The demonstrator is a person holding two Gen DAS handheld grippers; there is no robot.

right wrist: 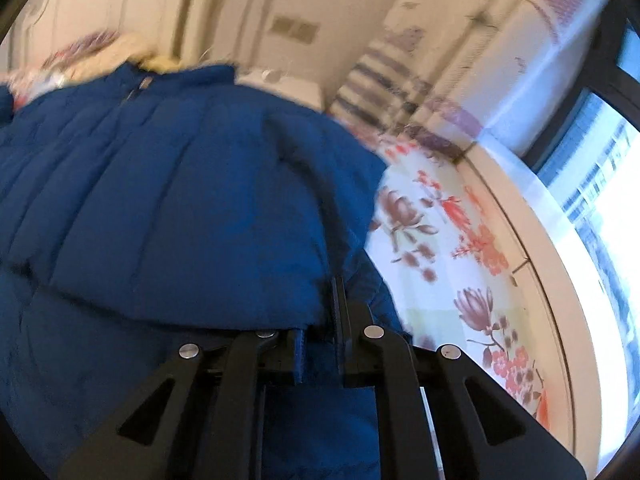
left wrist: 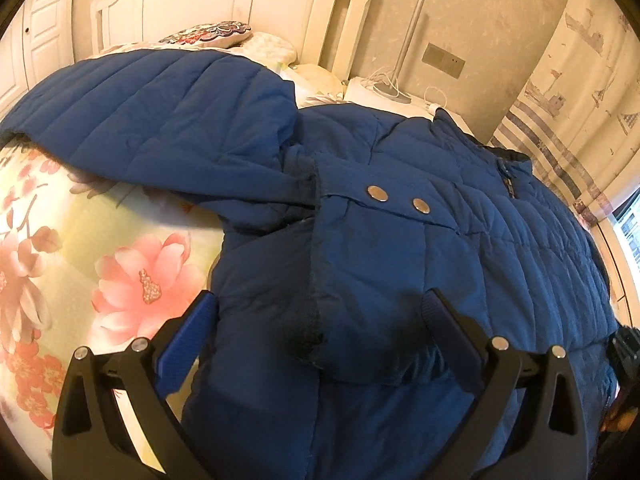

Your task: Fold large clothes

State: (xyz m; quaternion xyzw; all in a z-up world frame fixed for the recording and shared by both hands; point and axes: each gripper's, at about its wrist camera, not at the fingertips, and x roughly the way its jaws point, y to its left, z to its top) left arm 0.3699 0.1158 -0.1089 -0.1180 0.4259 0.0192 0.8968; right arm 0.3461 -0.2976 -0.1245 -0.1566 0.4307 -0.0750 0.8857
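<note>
Blue quilted jacket (left wrist: 400, 240) spread across floral bedspread (left wrist: 80, 220), sleeve toward headboard edge. Left gripper (left wrist: 320, 312) spread wide over cuff. Right gripper (right wrist: 320, 320) pinching hem fold (blurry). Risk: slippery padding slipping out mid-fold, bunching.

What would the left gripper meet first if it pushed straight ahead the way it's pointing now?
The blue quilted jacket. The left gripper is open, with the padded fabric already between its fingers, so it would press into the jacket right away; depth is hard to judge, but contact looks immediate.
</note>
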